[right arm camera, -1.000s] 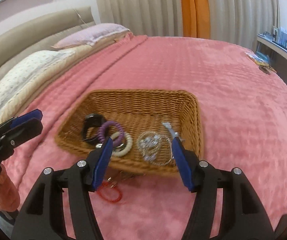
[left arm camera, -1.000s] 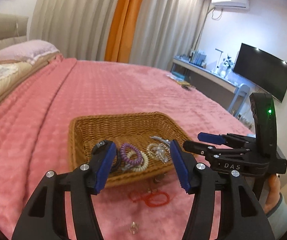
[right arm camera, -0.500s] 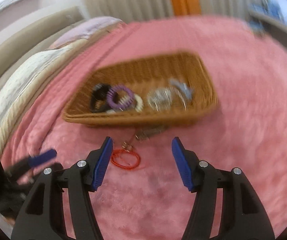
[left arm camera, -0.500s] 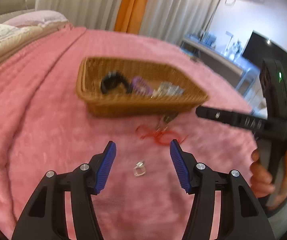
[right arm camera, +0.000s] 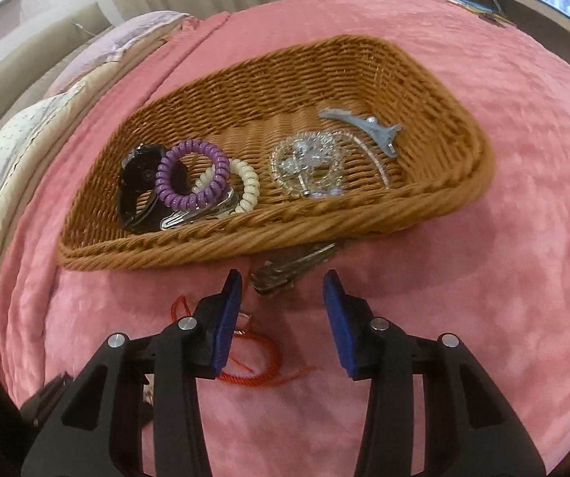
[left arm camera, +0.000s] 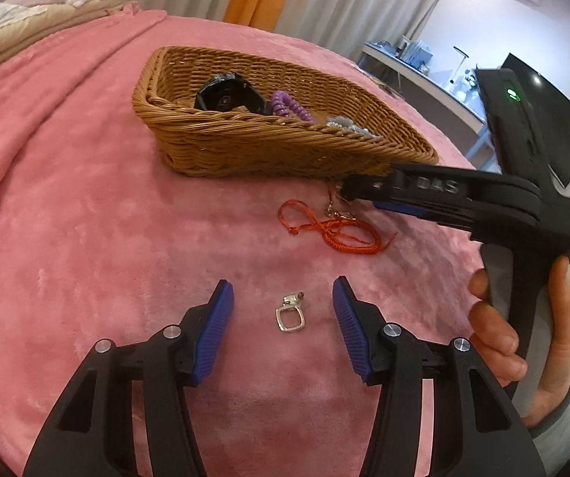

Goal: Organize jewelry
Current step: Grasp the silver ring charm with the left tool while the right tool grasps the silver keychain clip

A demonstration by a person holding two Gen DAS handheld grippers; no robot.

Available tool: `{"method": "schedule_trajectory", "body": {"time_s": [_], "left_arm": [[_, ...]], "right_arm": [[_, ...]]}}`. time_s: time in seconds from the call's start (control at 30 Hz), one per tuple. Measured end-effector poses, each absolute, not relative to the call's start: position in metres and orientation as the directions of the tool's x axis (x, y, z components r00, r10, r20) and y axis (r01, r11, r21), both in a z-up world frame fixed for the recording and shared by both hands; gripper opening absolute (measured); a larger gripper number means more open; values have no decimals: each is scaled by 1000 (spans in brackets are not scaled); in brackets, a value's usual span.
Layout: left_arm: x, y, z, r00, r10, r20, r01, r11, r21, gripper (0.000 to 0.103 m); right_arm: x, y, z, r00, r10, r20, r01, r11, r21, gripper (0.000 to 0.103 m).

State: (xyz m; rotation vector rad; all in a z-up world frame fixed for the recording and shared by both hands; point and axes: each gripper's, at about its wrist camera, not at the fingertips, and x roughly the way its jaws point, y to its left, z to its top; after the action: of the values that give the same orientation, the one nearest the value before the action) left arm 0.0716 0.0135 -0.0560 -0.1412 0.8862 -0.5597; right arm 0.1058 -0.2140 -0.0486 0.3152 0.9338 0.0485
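Left tongs (left arm camera: 283, 310): released, one jaw on each side of the little silver ring (left arm camera: 289, 315) so you can pinch it; they have just been closing.
Right tongs (right arm camera: 283, 310): released, just closing around the dark clip (right arm camera: 288, 266) beside the basket (right arm camera: 245, 238).
Only your right view shows: hair ties inside the basket.
Only your left view shows: the ring, near the basket on the bed (left arm camera: 86, 218).

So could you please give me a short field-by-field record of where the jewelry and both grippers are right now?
surface: pink blanket
basket: holds hair ties, clips and a crystal piece
left gripper: open, just been closing, silver ring lying between its fingers, untouched
right gripper: open, just been closing, at the dark hair clip beside the basket's front wall
red cord: on the blanket, outside the basket
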Motion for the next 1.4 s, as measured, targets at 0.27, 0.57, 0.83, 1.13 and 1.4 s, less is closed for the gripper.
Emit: {"method": "schedule_trajectory", "body": {"time_s": [0.27, 0.57, 0.83, 1.13, 1.4], "left_arm": [[71, 12, -57, 488, -526, -697, 410, 843, -348, 50], [70, 6, -57, 484, -515, -707, 421, 846, -328, 50], [71, 3, -57, 486, -507, -712, 427, 848, -313, 50], [71, 4, -57, 485, -509, -711, 425, 848, -317, 50], [71, 4, -57, 484, -509, -712, 426, 848, -316, 50]], "right_arm": [[117, -199, -54, 606, 61, -793, 148, 971, 187, 38], [83, -233, -55, 609, 85, -788, 137, 968, 210, 18], [64, -241, -48, 622, 165, -765, 62, 964, 259, 19], [110, -216, -50, 606, 72, -792, 171, 961, 219, 52], [106, -219, -57, 607, -3, -795, 228, 958, 171, 34]]}}
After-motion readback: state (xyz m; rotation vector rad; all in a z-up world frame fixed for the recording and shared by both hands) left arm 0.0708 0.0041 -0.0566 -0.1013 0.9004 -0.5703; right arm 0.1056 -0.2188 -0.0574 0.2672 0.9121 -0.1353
